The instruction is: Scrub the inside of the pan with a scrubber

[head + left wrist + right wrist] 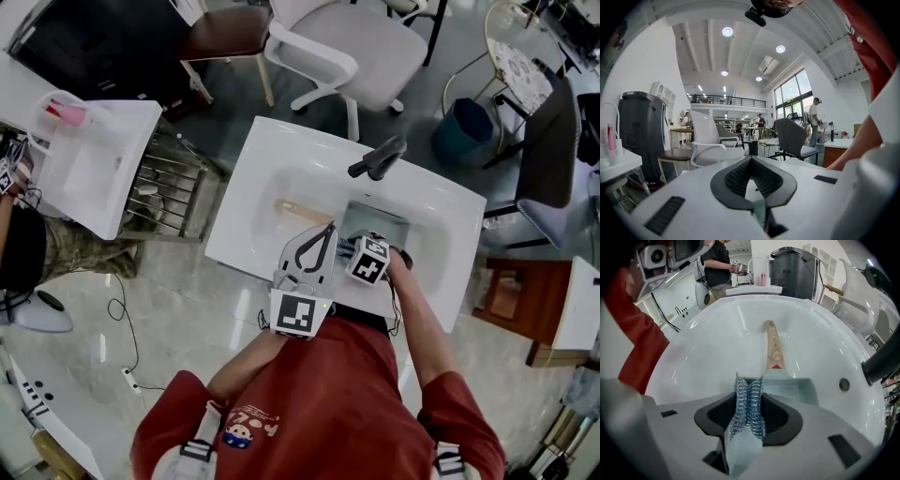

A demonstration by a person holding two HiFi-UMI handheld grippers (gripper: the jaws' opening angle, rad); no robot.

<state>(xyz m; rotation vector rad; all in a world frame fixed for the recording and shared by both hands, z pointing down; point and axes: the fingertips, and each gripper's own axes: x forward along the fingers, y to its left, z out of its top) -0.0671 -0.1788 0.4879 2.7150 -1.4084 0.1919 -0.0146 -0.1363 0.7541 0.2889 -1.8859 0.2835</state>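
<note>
Looking down, where do we find the pan (373, 223)?

We find it lying in the white sink (281, 173). It is a pale blue square pan, with its wooden handle (302, 212) stretched toward our left, below the black faucet (378, 157).

And our right gripper (749, 380)?

Its tongs are pinching the scrubber (749, 408), a wad of shiny metal mesh that stands up between them. We hold it over the near side of the pan. Whether the mesh touches the pan we cannot tell.

What do we have in the left gripper (751, 159)?

Nothing. Its tongs are pressed together at the tips, with a bare loop of gap behind them. They point over the sink and out across the room, toward a white chair (710, 140) and a grey chair (792, 136). From above we see that gripper just beside the right one, at the near rim of the sink.

Anything else in the sink?

We see a small round hole (843, 384) in the sink wall, to the right of the pan.
</note>
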